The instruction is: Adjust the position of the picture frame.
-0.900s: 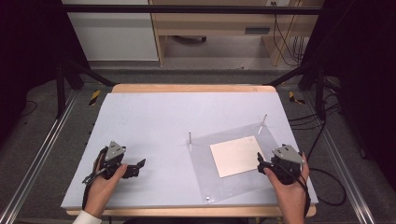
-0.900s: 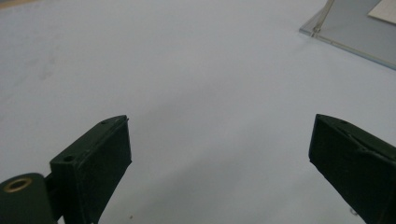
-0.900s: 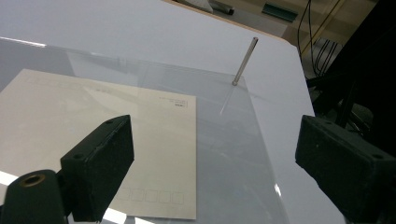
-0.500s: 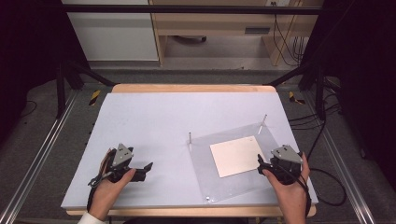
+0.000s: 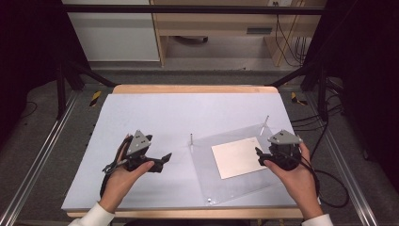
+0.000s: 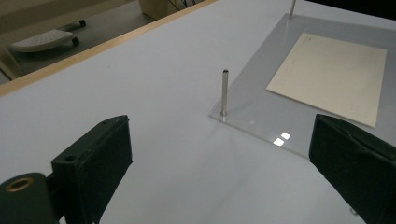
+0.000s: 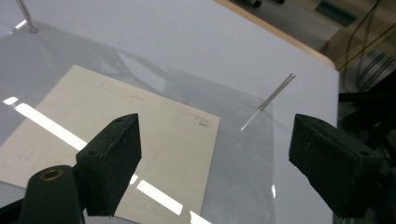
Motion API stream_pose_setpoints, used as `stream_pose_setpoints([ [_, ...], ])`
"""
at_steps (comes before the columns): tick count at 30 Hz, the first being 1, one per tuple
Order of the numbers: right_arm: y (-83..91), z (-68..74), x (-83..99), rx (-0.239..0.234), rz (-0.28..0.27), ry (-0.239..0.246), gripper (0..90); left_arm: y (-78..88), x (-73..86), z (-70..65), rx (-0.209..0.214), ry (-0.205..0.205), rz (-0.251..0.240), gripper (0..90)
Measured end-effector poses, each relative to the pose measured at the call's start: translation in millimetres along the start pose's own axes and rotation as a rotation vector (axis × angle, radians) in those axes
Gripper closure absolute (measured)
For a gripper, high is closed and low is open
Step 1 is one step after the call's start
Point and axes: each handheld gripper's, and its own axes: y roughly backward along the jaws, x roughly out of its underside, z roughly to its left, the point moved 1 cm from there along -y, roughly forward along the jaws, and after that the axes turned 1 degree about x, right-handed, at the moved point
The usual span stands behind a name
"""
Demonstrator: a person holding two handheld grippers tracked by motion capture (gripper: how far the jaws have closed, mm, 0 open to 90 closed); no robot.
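A clear plastic sheet [image 5: 221,183] lies on the right half of the white table [image 5: 155,117], with a cream paper card [image 5: 239,157] on it. Thin metal pins stand at its corners: one near the table's middle [image 5: 191,140] [image 6: 224,93], one at the far right [image 5: 266,123] [image 7: 275,95]. My left gripper [image 5: 165,157] [image 6: 219,175] is open, held low over the bare table left of the sheet, pointing at the middle pin. My right gripper [image 5: 258,156] [image 7: 215,158] is open at the card's right edge, its jaws above the card and sheet.
The table's wooden far edge [image 5: 193,89] borders a grey floor. A wooden desk [image 5: 221,23] and a white cabinet [image 5: 113,33] stand beyond it. Black frame legs [image 5: 70,70] and cables [image 5: 324,179] flank the table. A small screw [image 5: 207,199] sits at the sheet's near corner.
My left gripper has moved to the right across the table toward the sheet. The right gripper has stayed where it was.
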Motion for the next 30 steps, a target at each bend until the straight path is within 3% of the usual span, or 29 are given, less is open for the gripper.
stream_pose_setpoints([
  [3, -6.0, -6.5, -6.9, -0.038, 0.038, -0.013, 19.5, -6.8, -8.2, -1.9, 0.009, -0.004, 0.004, 6.7],
  [6, -9.7, -10.0, -8.6, -0.046, 0.065, -0.012, 21.0, -16.1, -13.9, -7.2, 0.024, -0.012, 0.007, 7.0],
  [10, -14.9, -15.3, -12.4, -0.061, 0.121, 0.008, 23.9, -24.3, -6.5, -20.7, 0.021, -0.015, 0.018, 7.8],
  [15, -15.7, -34.8, -24.6, -0.055, 0.121, -0.015, 24.3, -31.5, -0.3, -26.8, 0.005, 0.028, 0.019, 7.8],
  [17, -18.6, -45.3, -30.5, -0.044, 0.113, -0.051, 27.2, -34.5, -2.5, -27.2, -0.003, 0.026, 0.022, 8.4],
  [20, -24.7, -51.4, -33.5, -0.037, 0.094, -0.066, 32.0, -42.1, -6.1, -28.8, -0.025, 0.027, 0.028, 11.0],
  [21, -26.0, -53.9, -34.1, -0.039, 0.089, -0.059, 34.8, -49.1, -7.2, -30.1, -0.044, 0.005, 0.034, 12.9],
  [24, -30.1, -58.7, -35.2, -0.034, 0.078, -0.068, 39.0, -57.9, -6.8, -30.7, -0.049, 0.007, 0.038, 18.3],
  [26, -38.0, -63.6, -34.1, -0.037, 0.077, -0.089, 44.1, -68.4, -5.2, -30.2, -0.047, 0.023, 0.049, 19.4],
  [27, -49.8, -69.2, -30.3, -0.037, 0.092, -0.101, 46.0, -77.6, -2.8, -29.1, -0.054, 0.032, 0.058, 22.3],
  [28, -49.8, -69.2, -30.3, -0.037, 0.092, -0.101, 46.0, -77.6, -2.8, -29.1, -0.054, 0.032, 0.058, 23.7],
  [30, -66.1, -78.2, -25.0, -0.047, 0.109, -0.128, 43.2, -89.8, 0.6, -26.2, -0.060, 0.034, 0.078, 28.5],
])
